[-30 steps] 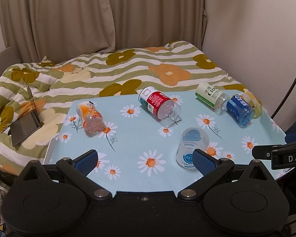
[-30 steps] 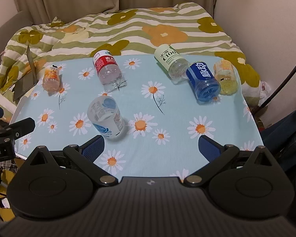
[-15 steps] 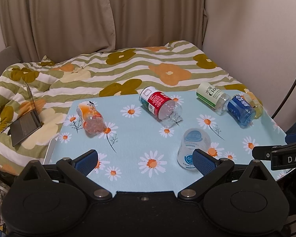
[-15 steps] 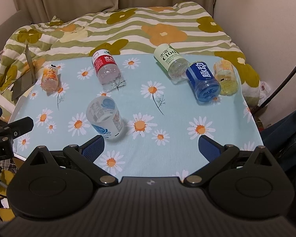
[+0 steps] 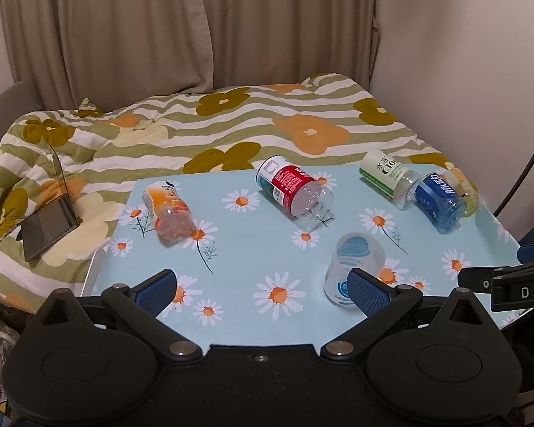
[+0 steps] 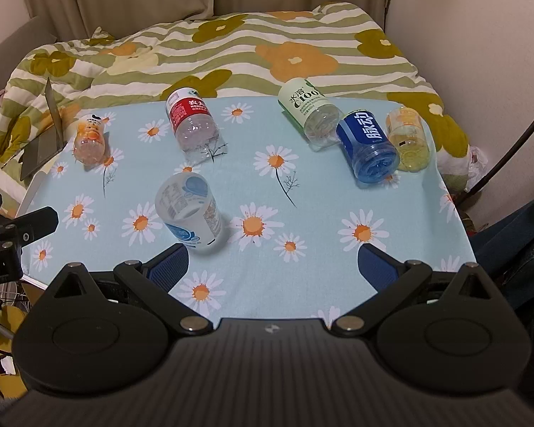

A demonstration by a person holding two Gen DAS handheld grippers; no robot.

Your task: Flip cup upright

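Observation:
A translucent white cup with blue print (image 5: 354, 267) stands upside down on the daisy-print table (image 5: 267, 249), base up; it also shows in the right wrist view (image 6: 188, 213). My left gripper (image 5: 263, 290) is open and empty near the table's front edge, its right finger pad (image 5: 368, 291) just in front of the cup. My right gripper (image 6: 272, 267) is open and empty, the cup just beyond its left finger pad (image 6: 169, 267).
Cut bottle cups lie on their sides: orange (image 5: 167, 210), red-label (image 5: 292, 186), green-white (image 5: 386, 176), blue (image 5: 438, 197), yellow (image 6: 407, 138). A bed with a flowered duvet (image 5: 231, 124) lies behind the table, a laptop (image 5: 50, 213) on it.
Both grippers have drifted very slightly; the cup and the other containers have not moved. Both grippers stay open.

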